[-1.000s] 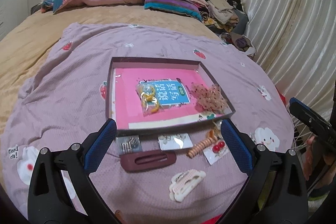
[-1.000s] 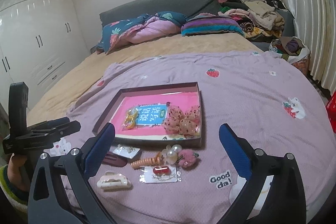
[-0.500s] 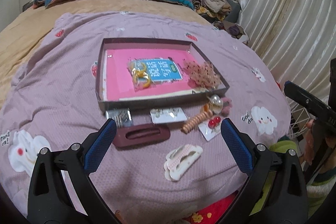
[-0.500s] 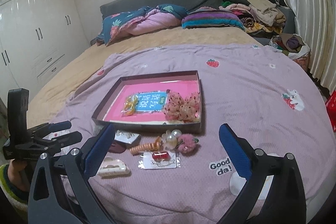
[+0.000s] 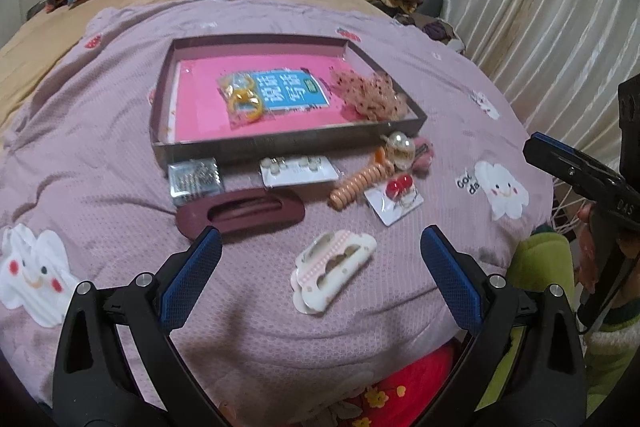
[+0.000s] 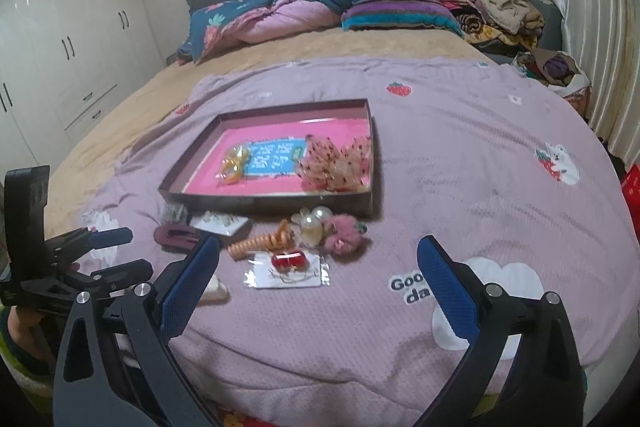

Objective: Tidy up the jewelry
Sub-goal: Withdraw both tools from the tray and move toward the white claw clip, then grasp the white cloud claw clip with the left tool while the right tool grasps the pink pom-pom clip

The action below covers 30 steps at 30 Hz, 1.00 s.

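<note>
A dark tray (image 5: 280, 143) (image 6: 280, 201) with a pink floor lies on the purple blanket, holding a yellow ring packet (image 5: 242, 101) and a dotted scrunchie (image 5: 370, 95) (image 6: 334, 163). Loose in front of it lie a maroon hair clip (image 5: 240, 211), a cream claw clip (image 5: 332, 265), an orange coil tie (image 5: 356, 183) (image 6: 262, 241), a red earring card (image 5: 396, 197) (image 6: 288, 267), a stud card (image 5: 298, 169), a pin packet (image 5: 195, 181) and a pink pompom (image 6: 342, 237). My left gripper (image 5: 320, 255) hovers open just short of the cream clip. My right gripper (image 6: 318, 267) hangs open near the earring card.
Folded quilts and pillows (image 6: 280, 15) line the headboard, and a clothes pile (image 6: 496, 11) sits at the back right. Pleated curtains (image 5: 540, 7) hang on the right, white wardrobes (image 6: 60, 47) on the left. The blanket drops off at the bed's near edge.
Both grippers have drawn back from the tray and dipped lower, so the loose items now sit higher in view. Both stay open and nothing has been picked up.
</note>
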Tool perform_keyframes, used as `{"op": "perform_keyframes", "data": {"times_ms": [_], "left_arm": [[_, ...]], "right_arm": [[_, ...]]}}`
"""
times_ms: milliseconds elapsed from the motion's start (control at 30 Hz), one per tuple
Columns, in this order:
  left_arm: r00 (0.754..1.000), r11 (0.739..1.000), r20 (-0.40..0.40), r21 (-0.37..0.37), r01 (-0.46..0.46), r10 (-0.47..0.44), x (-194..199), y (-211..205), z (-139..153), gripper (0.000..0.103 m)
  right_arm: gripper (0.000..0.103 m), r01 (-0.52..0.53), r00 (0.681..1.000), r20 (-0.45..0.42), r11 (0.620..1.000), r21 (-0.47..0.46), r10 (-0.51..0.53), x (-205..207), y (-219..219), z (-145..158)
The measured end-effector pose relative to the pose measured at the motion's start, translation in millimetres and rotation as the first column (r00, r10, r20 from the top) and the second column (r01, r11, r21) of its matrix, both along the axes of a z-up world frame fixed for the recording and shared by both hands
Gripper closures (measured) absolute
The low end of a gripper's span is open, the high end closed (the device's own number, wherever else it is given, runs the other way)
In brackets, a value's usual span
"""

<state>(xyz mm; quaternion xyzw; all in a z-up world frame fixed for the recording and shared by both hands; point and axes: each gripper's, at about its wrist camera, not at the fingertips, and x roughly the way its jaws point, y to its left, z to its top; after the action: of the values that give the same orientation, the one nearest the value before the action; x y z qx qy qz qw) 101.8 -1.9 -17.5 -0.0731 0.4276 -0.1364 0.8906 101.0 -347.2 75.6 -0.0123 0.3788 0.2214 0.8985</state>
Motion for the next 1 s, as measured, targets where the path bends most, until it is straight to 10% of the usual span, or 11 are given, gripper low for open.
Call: {"op": "perform_keyframes", "data": {"times_ms": [433, 800, 1000], "left_arm": [[0.995, 0.997, -0.066, 0.021, 0.074, -0.073, 5, -26, -33, 0.012], [0.989, 0.992, -0.118, 0.083, 0.097, -0.087, 16, -36, -60, 0.056], [0.989, 0.992, -0.112, 0.073, 0.101, -0.092, 20, -36, -59, 0.063]], "right_arm": [[0.004, 0.022, 0.997, -0.079, 1.0, -0.008, -0.022, 11, -12, -29], [0.004, 0.028, 0.99, -0.138, 0.999, -0.024, -0.031, 33, -9, -55], [0.005, 0.039, 0.985, -0.166, 0.997, -0.063, -0.049, 65, -6, -76]]}}
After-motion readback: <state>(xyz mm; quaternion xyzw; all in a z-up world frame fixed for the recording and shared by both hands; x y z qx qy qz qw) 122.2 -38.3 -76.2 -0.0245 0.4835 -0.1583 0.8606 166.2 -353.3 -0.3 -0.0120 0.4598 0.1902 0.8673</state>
